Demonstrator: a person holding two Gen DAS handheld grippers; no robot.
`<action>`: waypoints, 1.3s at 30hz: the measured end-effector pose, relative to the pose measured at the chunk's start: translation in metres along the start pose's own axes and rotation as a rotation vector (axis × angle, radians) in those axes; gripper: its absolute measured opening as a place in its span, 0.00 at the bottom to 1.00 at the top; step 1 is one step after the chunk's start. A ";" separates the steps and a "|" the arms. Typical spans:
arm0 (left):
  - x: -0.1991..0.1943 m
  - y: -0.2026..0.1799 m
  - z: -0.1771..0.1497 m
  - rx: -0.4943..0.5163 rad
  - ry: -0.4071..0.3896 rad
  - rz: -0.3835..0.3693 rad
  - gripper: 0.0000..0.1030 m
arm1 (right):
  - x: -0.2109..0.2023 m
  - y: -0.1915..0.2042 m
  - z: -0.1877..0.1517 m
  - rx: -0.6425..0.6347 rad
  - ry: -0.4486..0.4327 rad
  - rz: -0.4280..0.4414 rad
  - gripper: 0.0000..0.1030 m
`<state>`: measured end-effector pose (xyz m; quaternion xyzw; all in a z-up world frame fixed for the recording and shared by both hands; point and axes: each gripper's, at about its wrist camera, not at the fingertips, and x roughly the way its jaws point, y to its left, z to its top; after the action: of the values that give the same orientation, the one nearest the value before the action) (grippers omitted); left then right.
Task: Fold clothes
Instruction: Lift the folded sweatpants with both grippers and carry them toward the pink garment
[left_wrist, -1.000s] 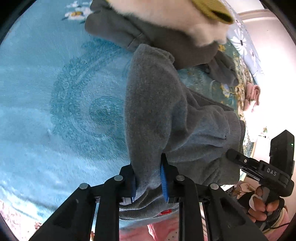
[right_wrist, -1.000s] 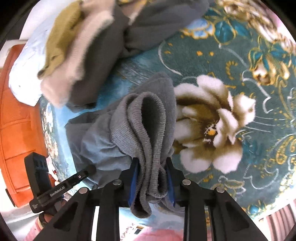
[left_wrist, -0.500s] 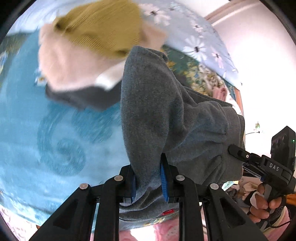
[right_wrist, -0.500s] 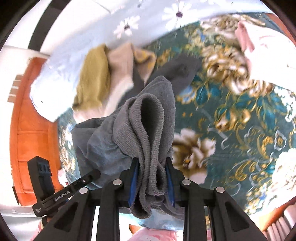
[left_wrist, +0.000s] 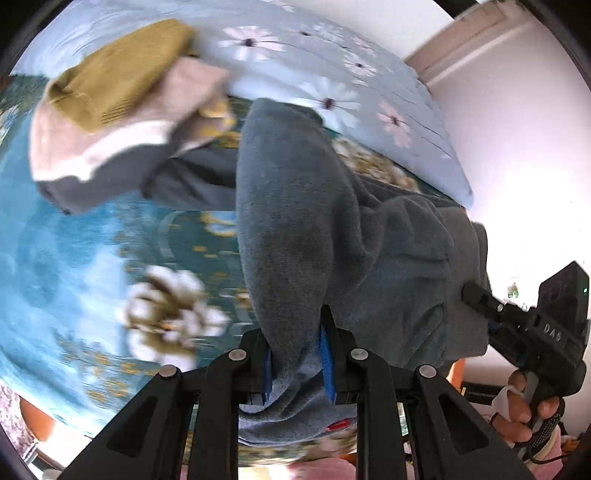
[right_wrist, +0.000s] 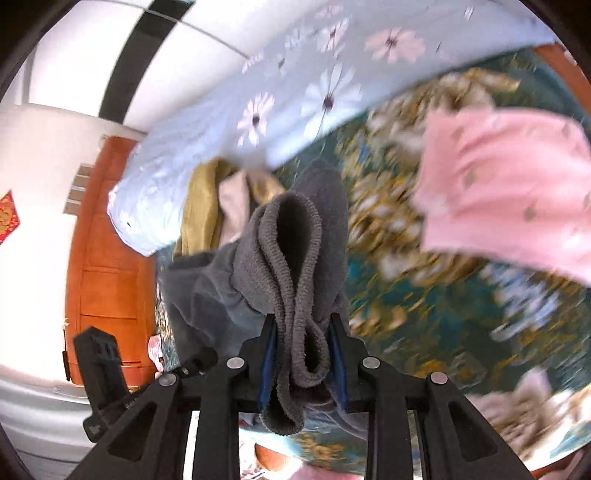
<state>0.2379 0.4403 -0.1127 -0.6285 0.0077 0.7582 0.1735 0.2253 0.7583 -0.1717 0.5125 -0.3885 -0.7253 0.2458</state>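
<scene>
A grey knit garment (left_wrist: 325, 229) hangs lifted between both grippers above the teal floral bedspread (left_wrist: 74, 258). My left gripper (left_wrist: 295, 354) is shut on one bunched edge of it. My right gripper (right_wrist: 301, 354) is shut on its ribbed hem (right_wrist: 291, 266), which folds over between the jaws. The right gripper also shows in the left wrist view (left_wrist: 524, 325), at the garment's far right edge. The left gripper shows in the right wrist view (right_wrist: 107, 373) at lower left.
A pile of mustard, beige and dark grey clothes (left_wrist: 118, 99) lies at the bed's far side. A pale blue daisy-print pillow (right_wrist: 280, 99) lies behind it. A pink garment (right_wrist: 509, 188) lies to the right. An orange wooden headboard (right_wrist: 107, 266) stands at left.
Both grippers have risen and tilted up with the grey garment, so the pillow, wall and pink garment have come into view. The grip on the garment is unchanged.
</scene>
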 end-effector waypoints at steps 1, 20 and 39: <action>0.004 -0.018 -0.002 0.006 0.000 -0.005 0.21 | -0.012 -0.010 0.006 -0.002 -0.009 0.000 0.27; 0.126 -0.232 0.020 0.352 0.226 0.084 0.21 | -0.125 -0.197 0.041 0.292 -0.130 -0.027 0.27; 0.216 -0.232 0.102 0.286 0.291 0.227 0.26 | -0.057 -0.278 0.130 0.382 -0.029 -0.035 0.27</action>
<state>0.1723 0.7365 -0.2500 -0.6955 0.2104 0.6653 0.1715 0.1354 1.0022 -0.3447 0.5461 -0.5135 -0.6499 0.1257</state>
